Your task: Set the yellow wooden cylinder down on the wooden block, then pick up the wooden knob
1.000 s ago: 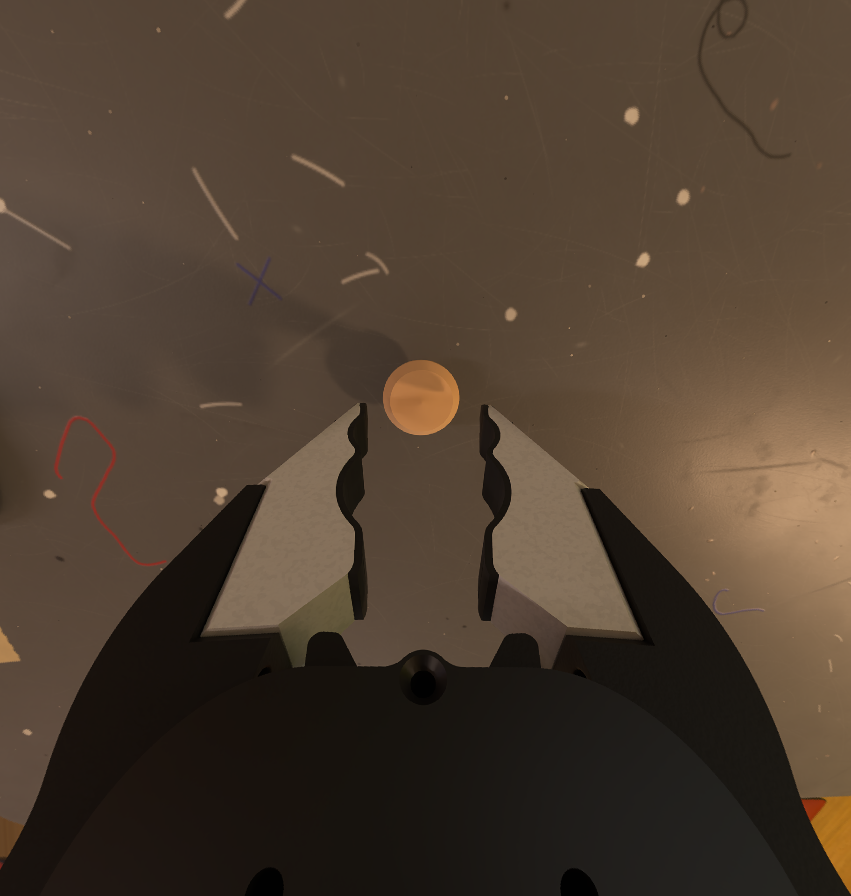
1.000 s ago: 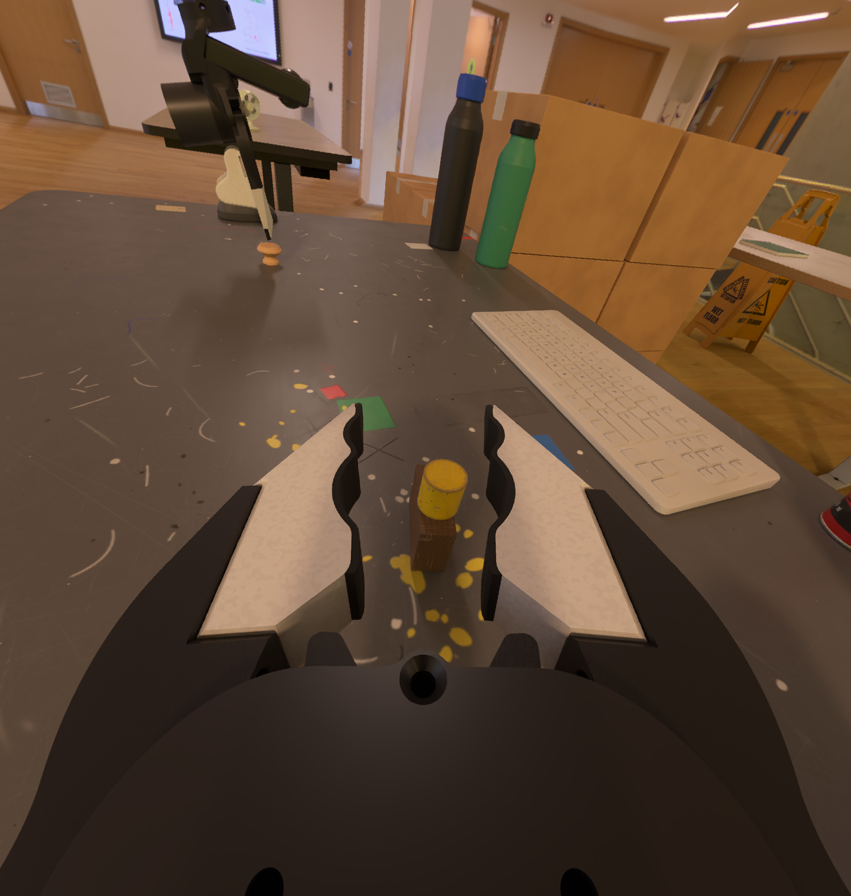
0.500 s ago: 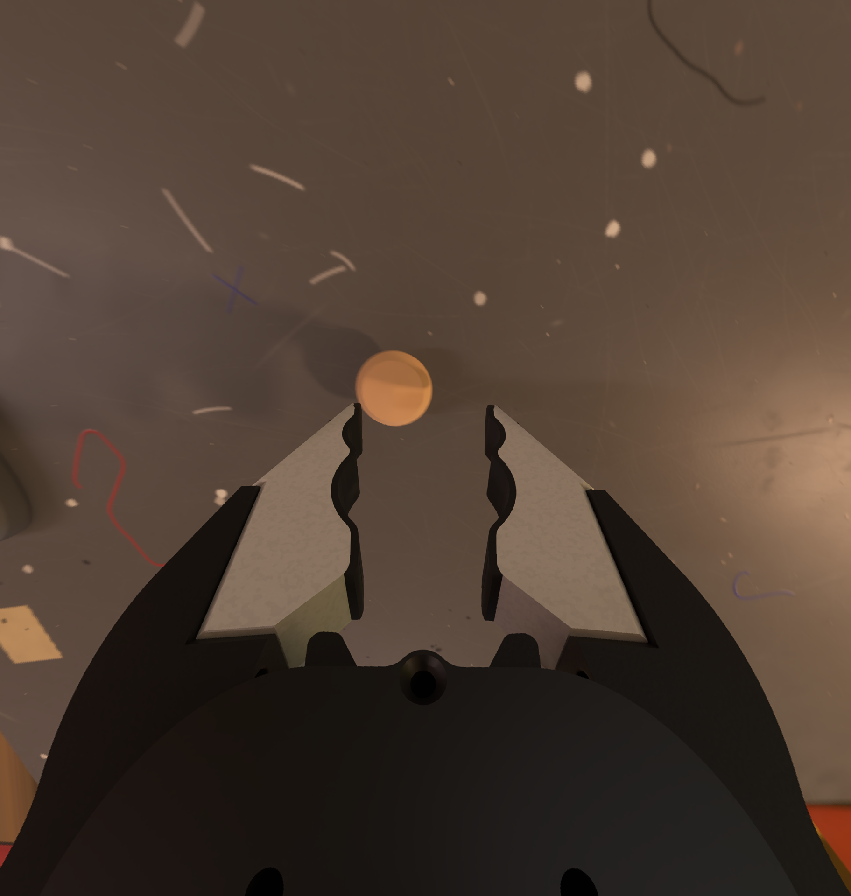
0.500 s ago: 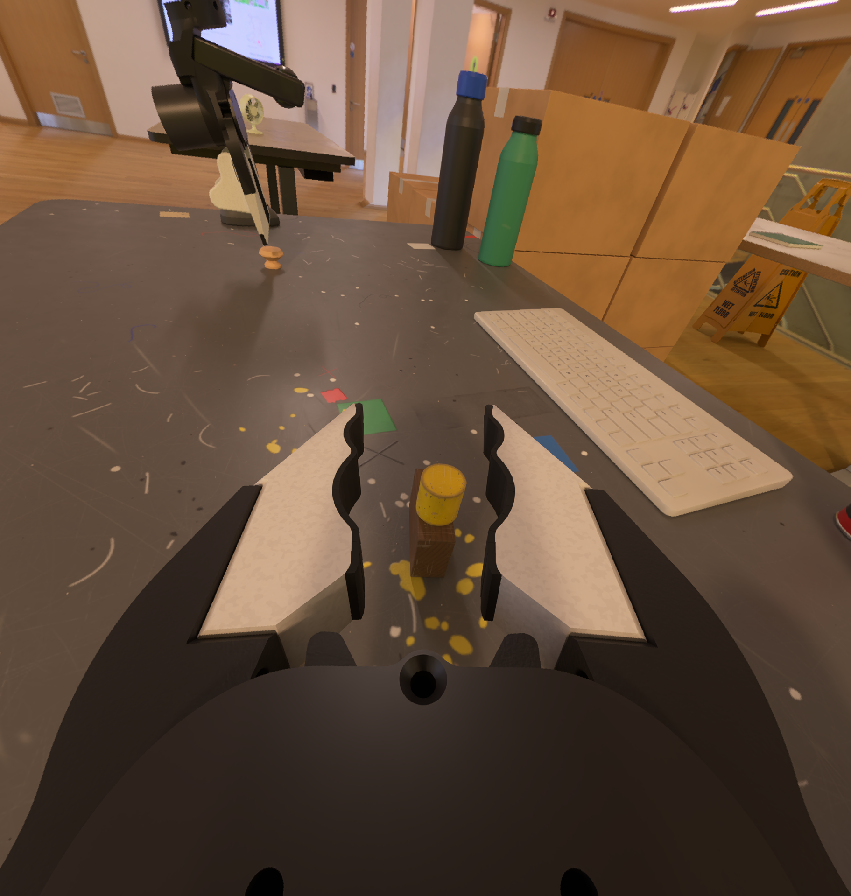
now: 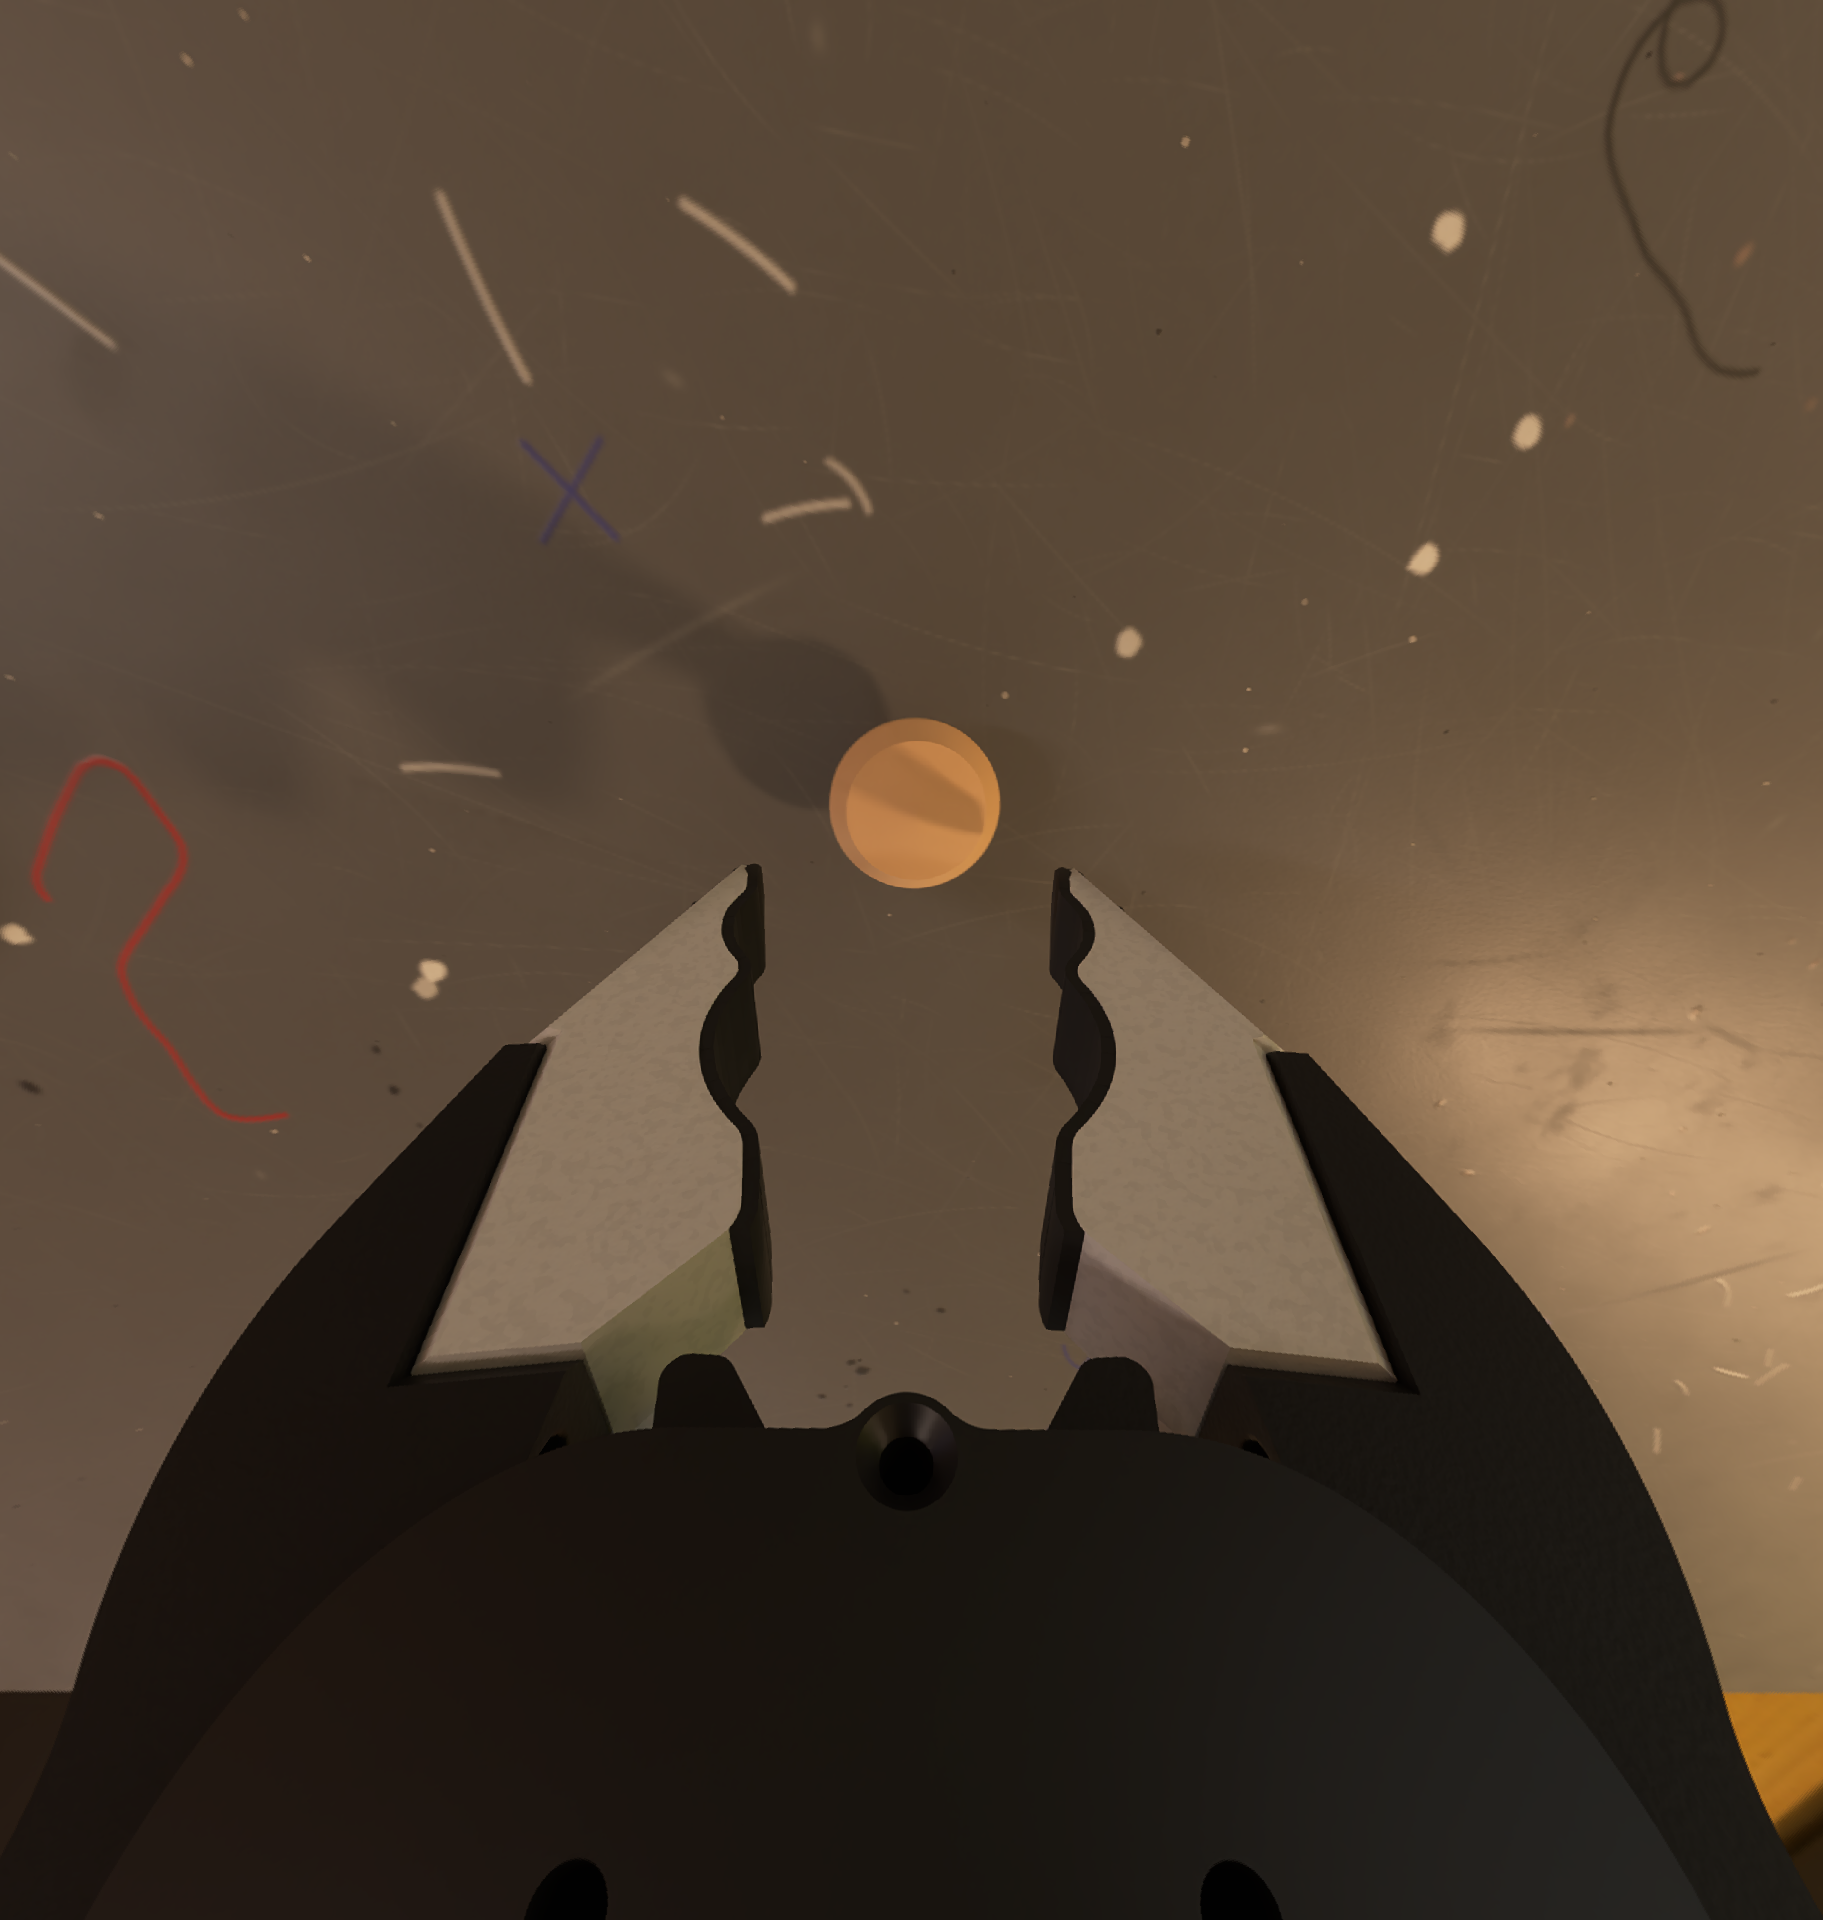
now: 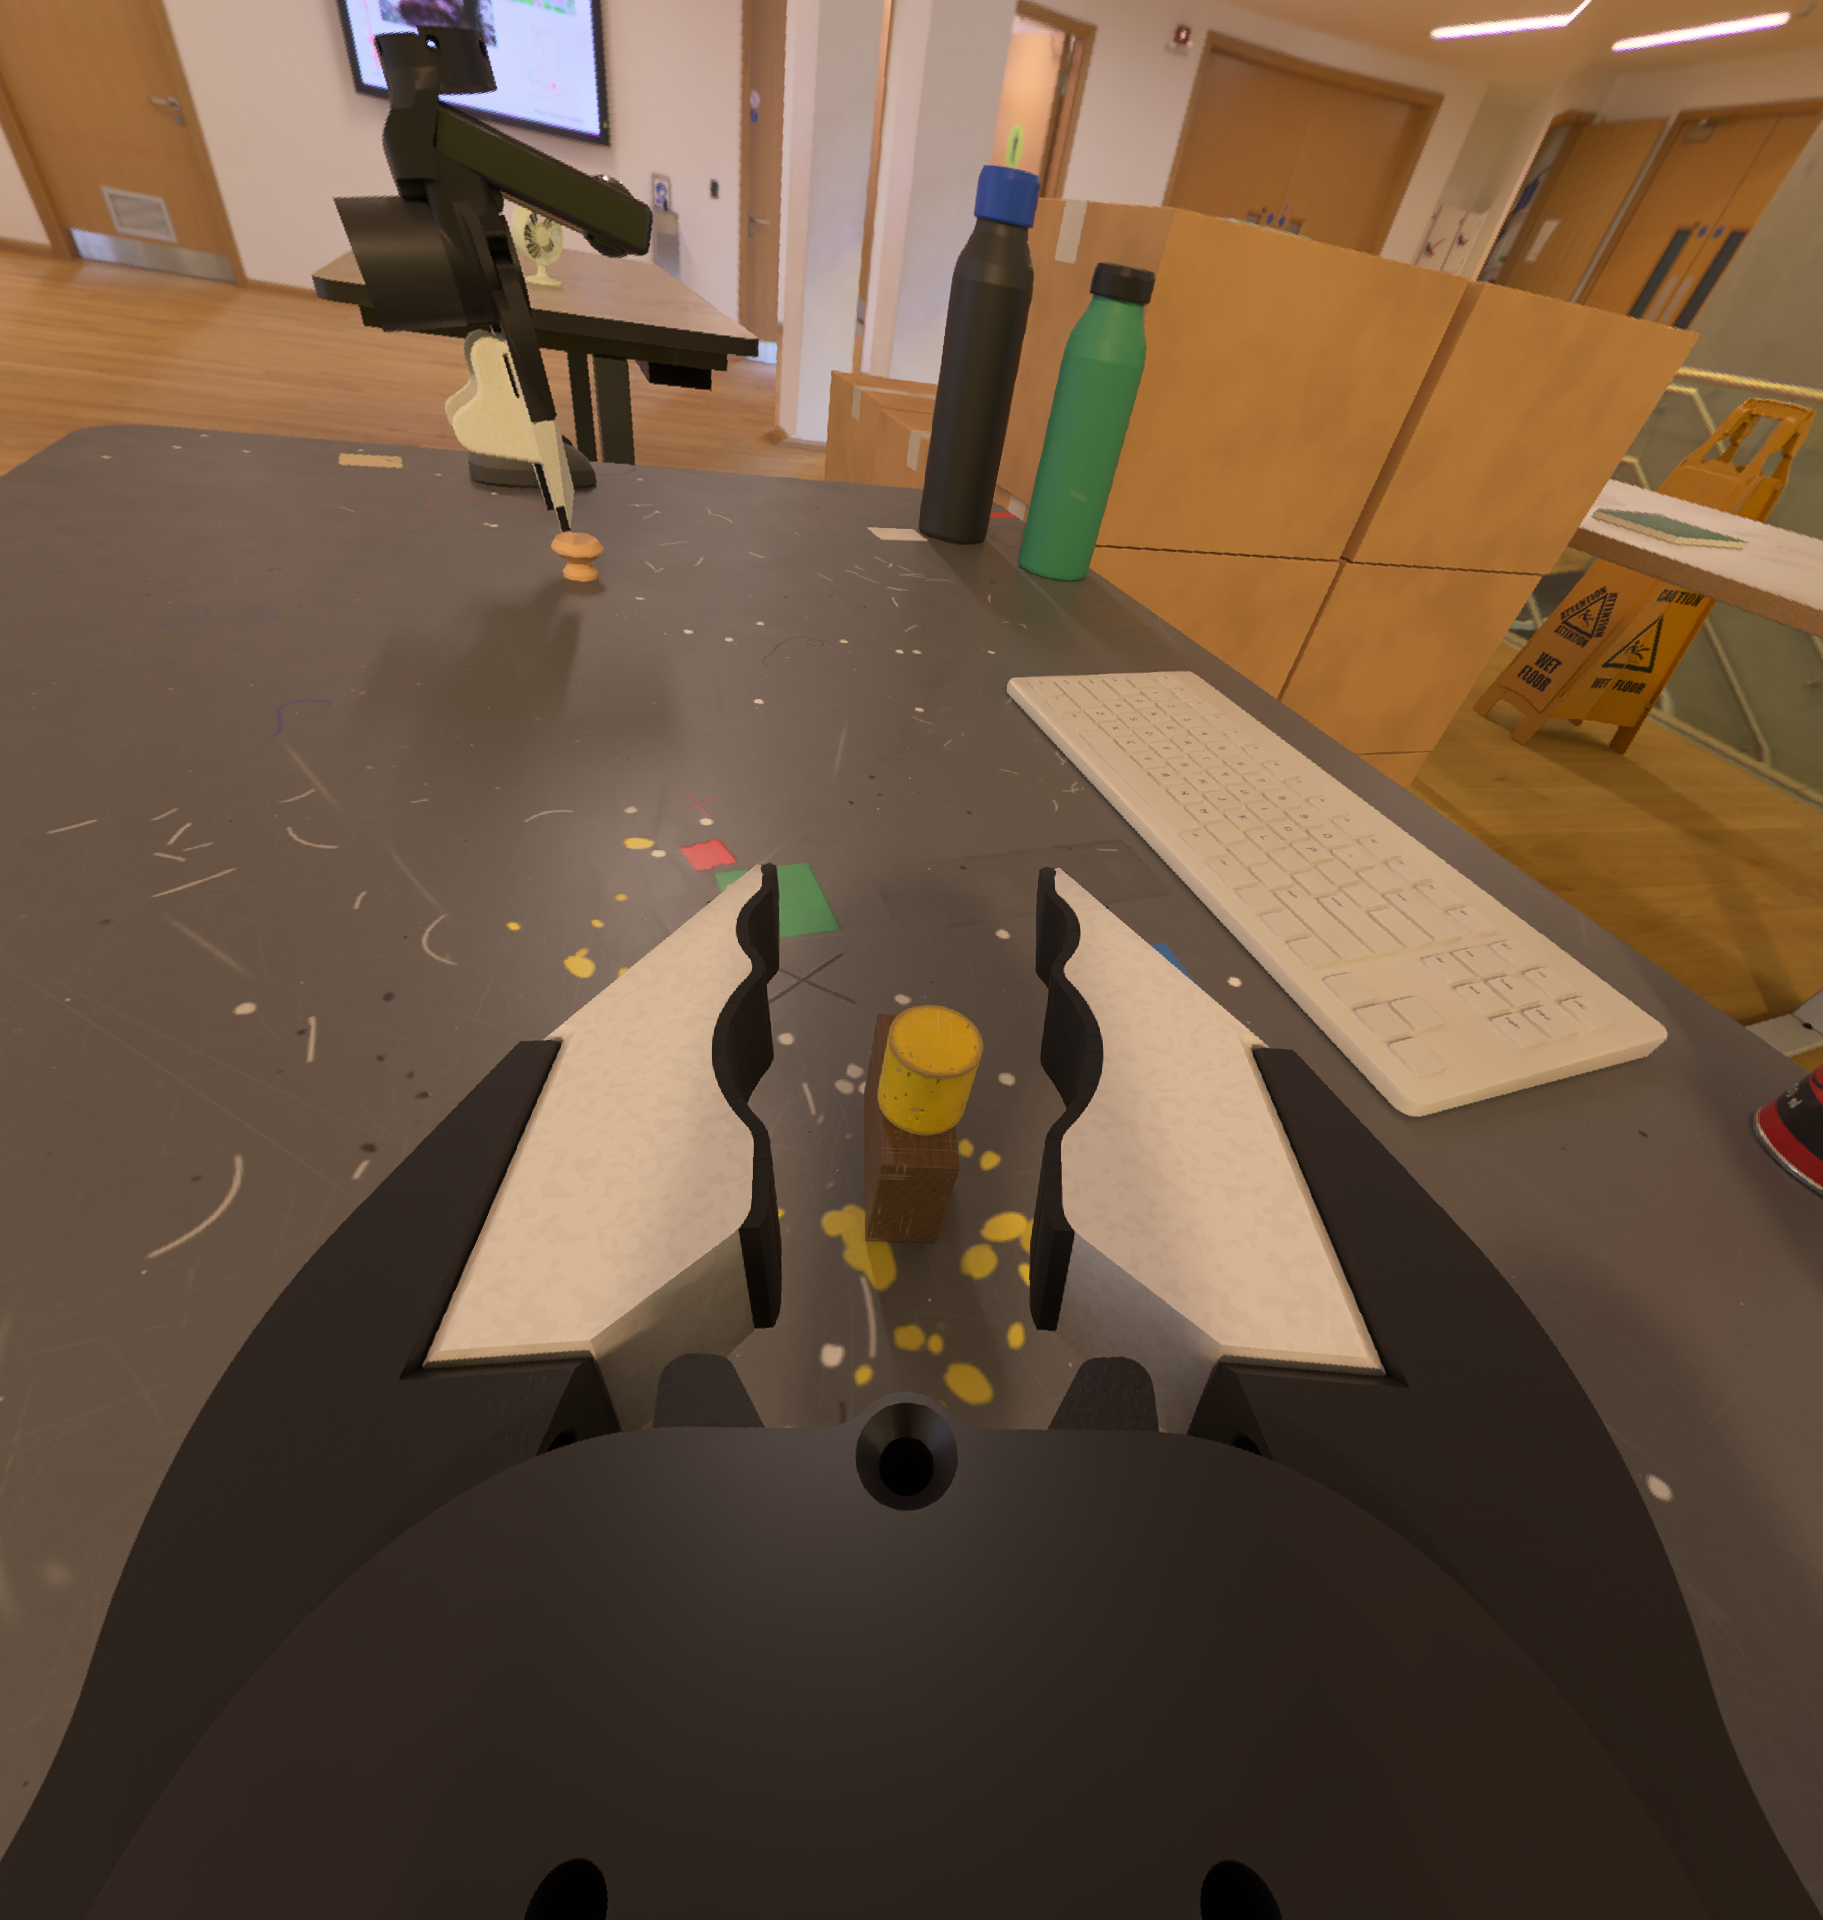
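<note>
The wooden knob (image 5: 913, 802) stands on the dark table, seen from straight above. My left gripper (image 5: 905, 883) is open and points down, its fingertips just short of the knob. In the right wrist view the knob (image 6: 578, 555) stands far off with the left gripper (image 6: 562, 516) right above it. The yellow wooden cylinder (image 6: 928, 1068) sits upright on the brown wooden block (image 6: 909, 1184). My right gripper (image 6: 905, 883) is open and empty, its fingers apart on either side of the stack, above and behind it.
A white keyboard (image 6: 1312, 873) lies to the right of the stack. A black bottle (image 6: 980, 364) and a green bottle (image 6: 1086, 426) stand at the far edge by cardboard boxes (image 6: 1333, 436). A red object (image 6: 1821, 1122) is at the right edge. The table (image 6: 263, 1039) carries paint marks.
The left gripper shifted sideways, so the knob sits centred ahead of its fingertips, a little farther beyond them. The right gripper rose and drew back slightly from the stacked cylinder.
</note>
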Controlling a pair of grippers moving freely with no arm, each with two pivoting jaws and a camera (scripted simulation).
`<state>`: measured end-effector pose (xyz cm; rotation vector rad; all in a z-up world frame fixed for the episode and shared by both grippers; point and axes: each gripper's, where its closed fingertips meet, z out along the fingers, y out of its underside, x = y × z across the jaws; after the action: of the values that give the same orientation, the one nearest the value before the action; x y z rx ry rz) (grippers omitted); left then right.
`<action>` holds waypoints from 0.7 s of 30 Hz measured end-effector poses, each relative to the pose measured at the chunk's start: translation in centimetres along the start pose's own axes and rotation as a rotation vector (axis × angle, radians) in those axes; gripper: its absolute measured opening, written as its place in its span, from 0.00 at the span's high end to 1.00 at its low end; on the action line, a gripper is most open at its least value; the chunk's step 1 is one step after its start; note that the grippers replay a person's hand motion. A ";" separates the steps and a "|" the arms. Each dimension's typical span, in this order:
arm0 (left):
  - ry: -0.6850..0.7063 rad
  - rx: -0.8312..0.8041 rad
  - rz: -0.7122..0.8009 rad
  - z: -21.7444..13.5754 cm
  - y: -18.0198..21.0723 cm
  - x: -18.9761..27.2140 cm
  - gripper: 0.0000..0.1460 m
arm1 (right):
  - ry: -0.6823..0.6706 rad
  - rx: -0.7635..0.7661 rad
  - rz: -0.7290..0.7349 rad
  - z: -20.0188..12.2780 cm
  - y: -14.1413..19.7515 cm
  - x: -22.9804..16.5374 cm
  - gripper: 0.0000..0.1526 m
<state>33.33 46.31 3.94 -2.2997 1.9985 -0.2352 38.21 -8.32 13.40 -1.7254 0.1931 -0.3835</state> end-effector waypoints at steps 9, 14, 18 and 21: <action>0.017 -0.034 -0.067 2.0 0.2 0.6 0.62 | -0.007 0.012 0.006 0.2 0.2 0.0 0.68; -0.031 -0.017 -0.042 3.1 0.1 0.2 0.72 | -0.015 0.001 0.001 0.1 0.3 -0.3 0.68; 0.024 -0.004 0.000 2.8 0.6 0.5 0.75 | -0.018 -0.004 -0.006 -0.2 -0.1 -0.4 0.68; 0.100 0.061 0.050 1.7 1.1 1.0 0.75 | -0.025 0.000 -0.013 -0.3 -0.5 -0.9 0.68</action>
<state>32.68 45.10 2.17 -2.2402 2.0621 -0.4090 37.26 -8.19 13.77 -1.7310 0.1638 -0.3710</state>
